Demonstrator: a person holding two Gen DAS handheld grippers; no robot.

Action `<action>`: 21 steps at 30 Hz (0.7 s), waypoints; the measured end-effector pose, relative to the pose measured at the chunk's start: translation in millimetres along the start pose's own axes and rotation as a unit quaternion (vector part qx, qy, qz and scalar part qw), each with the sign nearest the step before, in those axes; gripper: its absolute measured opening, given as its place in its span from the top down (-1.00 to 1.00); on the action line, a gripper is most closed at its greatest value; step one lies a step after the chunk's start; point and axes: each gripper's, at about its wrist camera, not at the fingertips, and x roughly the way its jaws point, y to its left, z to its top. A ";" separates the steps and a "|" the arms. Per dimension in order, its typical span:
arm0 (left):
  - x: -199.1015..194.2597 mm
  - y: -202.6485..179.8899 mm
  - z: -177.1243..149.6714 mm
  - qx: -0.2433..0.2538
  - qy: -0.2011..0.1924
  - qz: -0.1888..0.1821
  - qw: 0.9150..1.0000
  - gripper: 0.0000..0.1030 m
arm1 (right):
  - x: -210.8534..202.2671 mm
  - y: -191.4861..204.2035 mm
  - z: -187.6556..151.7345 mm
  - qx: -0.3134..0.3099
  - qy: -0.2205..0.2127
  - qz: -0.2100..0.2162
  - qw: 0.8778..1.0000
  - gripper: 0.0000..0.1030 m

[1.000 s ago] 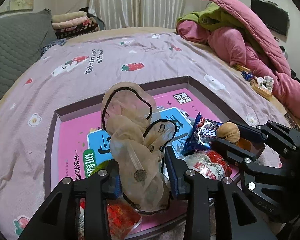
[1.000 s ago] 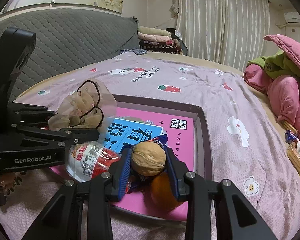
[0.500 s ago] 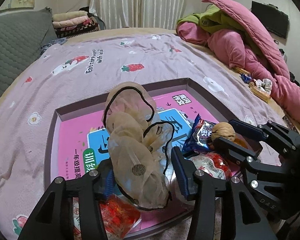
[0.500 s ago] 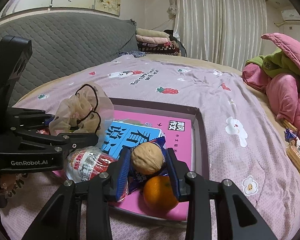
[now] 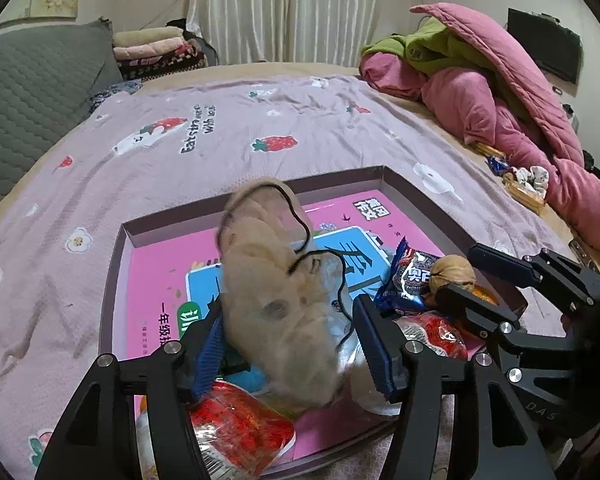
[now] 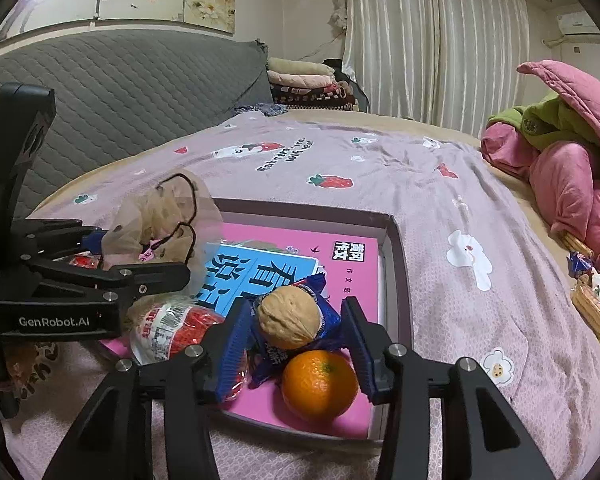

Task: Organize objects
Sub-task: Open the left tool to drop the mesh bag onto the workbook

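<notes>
Both grippers are letting go over the shallow tray (image 5: 120,280). The left gripper (image 5: 292,344) has spread its jaws, still opening, and the beige gauze scrunchie (image 5: 276,280), blurred, slumps between them at 6 o'clock. The right gripper (image 6: 296,320) is opening too; its walnut (image 6: 288,316), clamped a second ago, now sits free on the blue snack packet (image 6: 324,316) above the orange (image 6: 320,384). Both placements look finished.

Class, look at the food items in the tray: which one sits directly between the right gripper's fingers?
The walnut, brown and wrinkled, perched on the blue snack packet. The orange lies nearer the camera; the red-labelled packet lies outside the fingers.
</notes>
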 end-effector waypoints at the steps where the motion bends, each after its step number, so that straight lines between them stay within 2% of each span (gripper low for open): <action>1: -1.8 0.0 0.6 0.001 -0.002 0.000 1.000 -0.22 | -0.6 0.4 -0.2 -0.001 -0.001 -0.001 1.000 0.07; 4: -6.0 1.1 1.8 -0.002 -0.005 -0.003 1.000 -0.23 | -1.4 1.5 -0.5 -0.005 0.000 -0.004 1.000 -0.06; 12: -12.7 3.1 3.1 -0.007 -0.009 -0.005 1.000 -0.27 | -2.8 1.7 0.5 -0.004 0.000 -0.008 1.000 -0.10; 15: -15.2 3.7 3.2 -0.010 -0.013 -0.007 1.000 -0.35 | -4.3 2.9 0.5 -0.005 -0.002 -0.009 1.000 -0.25; 21: -23.4 6.7 4.3 -0.016 -0.020 -0.008 1.000 -0.39 | -3.5 4.3 1.5 -0.011 -0.003 -0.016 1.000 -0.29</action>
